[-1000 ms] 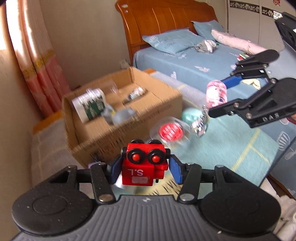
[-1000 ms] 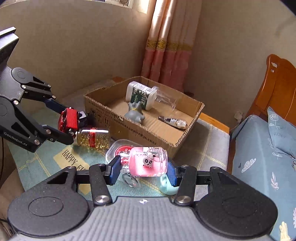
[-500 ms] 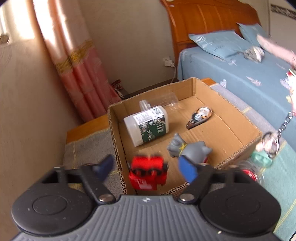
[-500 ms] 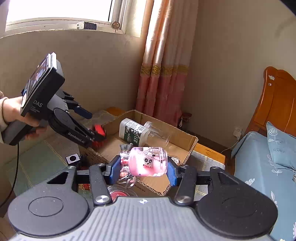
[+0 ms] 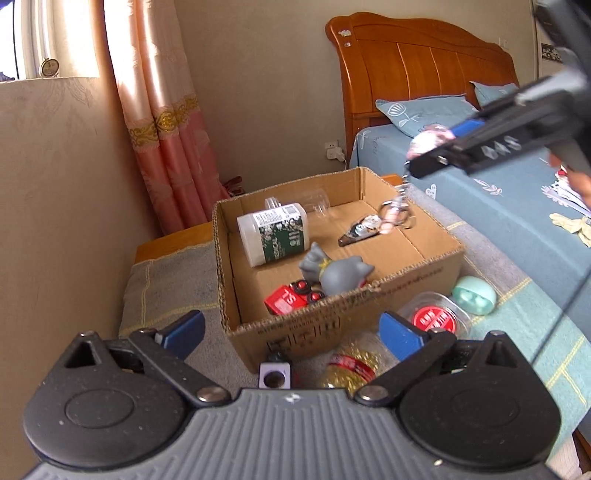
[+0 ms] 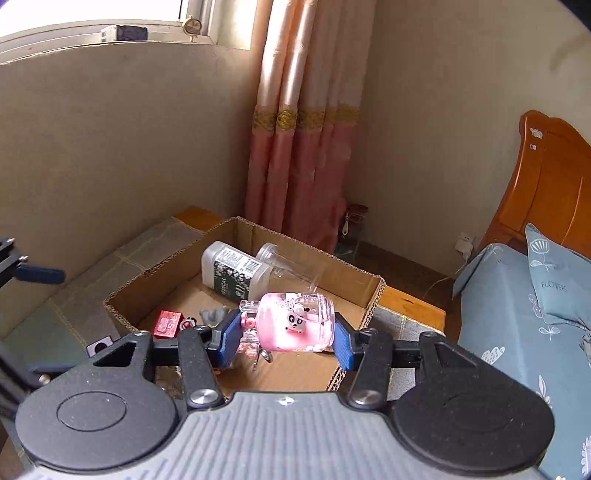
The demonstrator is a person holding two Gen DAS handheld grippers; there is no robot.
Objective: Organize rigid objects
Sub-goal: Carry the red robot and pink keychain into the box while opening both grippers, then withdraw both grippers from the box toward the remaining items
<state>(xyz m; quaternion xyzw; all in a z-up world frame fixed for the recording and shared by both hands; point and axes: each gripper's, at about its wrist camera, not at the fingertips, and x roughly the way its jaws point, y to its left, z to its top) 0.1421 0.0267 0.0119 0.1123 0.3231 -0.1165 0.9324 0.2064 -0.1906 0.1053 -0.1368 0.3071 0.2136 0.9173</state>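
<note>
Bedroom: beige walls (image 6: 424,110), pink-cream curtain (image 6: 299,155) in corner, daylight from window (image 6: 92,11) top left. Wooden headboard (image 5: 417,70), bed with blue sheet (image 5: 517,206) and pillows (image 5: 421,110). Wall socket (image 5: 332,144) low.

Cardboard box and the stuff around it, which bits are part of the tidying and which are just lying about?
Job: box, red toy, pink bottle, white bottle, grey figure, gold jar, red-lid tub, green case.
Lying about: pillow, curtain, bed.
</note>
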